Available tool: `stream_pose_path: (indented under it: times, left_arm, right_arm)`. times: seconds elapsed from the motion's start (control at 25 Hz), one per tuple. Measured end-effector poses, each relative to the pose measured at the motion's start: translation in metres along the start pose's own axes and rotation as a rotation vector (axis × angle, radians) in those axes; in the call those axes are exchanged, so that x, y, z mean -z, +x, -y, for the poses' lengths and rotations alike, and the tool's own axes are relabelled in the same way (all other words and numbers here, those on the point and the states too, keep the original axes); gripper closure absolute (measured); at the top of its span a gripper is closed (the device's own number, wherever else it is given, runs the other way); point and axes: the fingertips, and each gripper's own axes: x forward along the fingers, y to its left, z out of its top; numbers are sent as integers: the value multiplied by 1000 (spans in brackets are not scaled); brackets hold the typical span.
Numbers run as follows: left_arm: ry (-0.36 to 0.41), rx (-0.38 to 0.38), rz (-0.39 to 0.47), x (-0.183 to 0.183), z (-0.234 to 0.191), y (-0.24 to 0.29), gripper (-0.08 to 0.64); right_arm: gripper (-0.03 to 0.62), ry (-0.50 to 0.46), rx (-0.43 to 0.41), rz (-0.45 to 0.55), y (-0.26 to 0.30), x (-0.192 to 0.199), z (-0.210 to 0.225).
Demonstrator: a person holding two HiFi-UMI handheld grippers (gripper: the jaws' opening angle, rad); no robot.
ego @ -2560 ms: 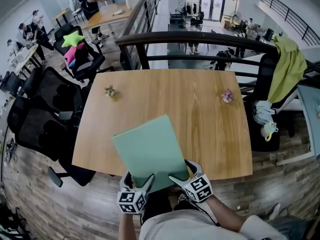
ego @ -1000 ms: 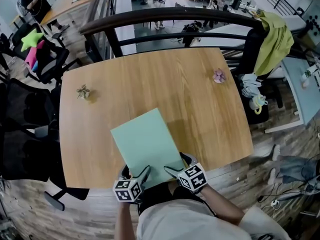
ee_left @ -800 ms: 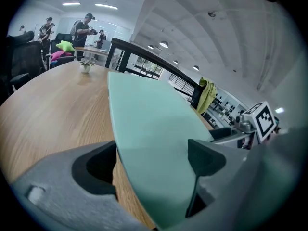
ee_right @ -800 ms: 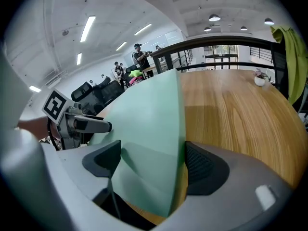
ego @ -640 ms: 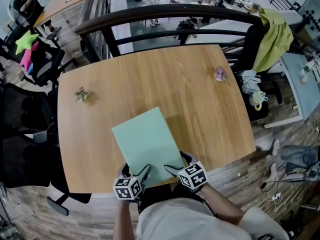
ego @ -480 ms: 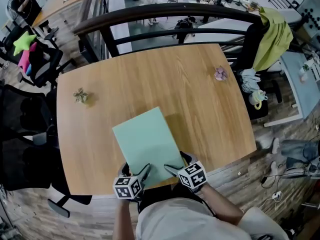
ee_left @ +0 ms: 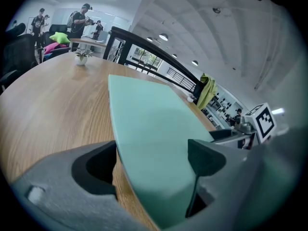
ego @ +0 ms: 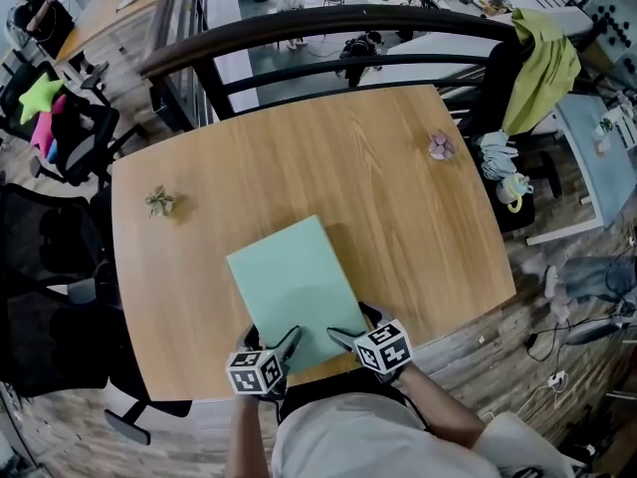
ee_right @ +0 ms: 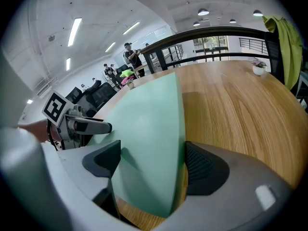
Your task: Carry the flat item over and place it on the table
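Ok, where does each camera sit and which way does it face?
Head view: on the person's head, facing steeply down at the table; both forearms, left tool, right tool show.
Left gripper view: on the left tool, facing along its jaws across the table; right tool shows.
Right gripper view: mirrored; left tool shows.
All share the clamped green board.
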Motion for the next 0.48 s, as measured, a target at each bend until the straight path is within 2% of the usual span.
stream_pose_path:
  times: [0.48]
  left_arm:
    - [-21, 17, -11, -11, -16, 5, 86]
  right_arm:
    - [161, 43, -2, 0, 15, -13, -1]
